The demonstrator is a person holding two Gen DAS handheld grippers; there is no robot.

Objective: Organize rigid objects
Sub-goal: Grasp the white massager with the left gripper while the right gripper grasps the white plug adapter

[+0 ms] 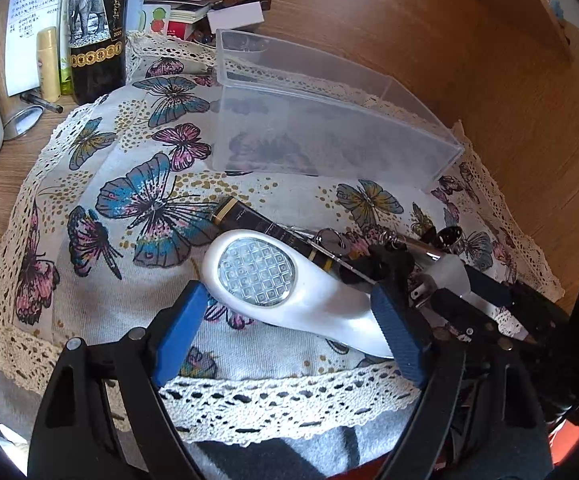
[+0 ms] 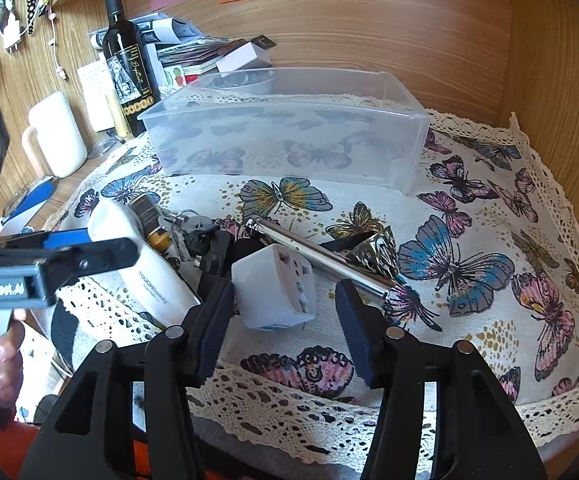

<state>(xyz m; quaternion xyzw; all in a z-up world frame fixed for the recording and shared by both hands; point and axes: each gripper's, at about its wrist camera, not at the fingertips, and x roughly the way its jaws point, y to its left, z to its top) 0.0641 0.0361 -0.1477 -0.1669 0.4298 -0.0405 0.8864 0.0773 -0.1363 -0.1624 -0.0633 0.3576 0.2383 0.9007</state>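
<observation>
A clear plastic bin stands at the back of the butterfly cloth. A white handheld device with a round lens lies between the wide-open jaws of my left gripper; neither pad visibly presses it. My right gripper is open around a white plug adapter. A black-and-gold tube, keys, a metal pen and a silver clip lie in a pile nearby.
A wine bottle, a white mug, a yellow tube, papers and boxes crowd the back left. A wooden wall rises behind the bin. Lace edging marks the cloth's front.
</observation>
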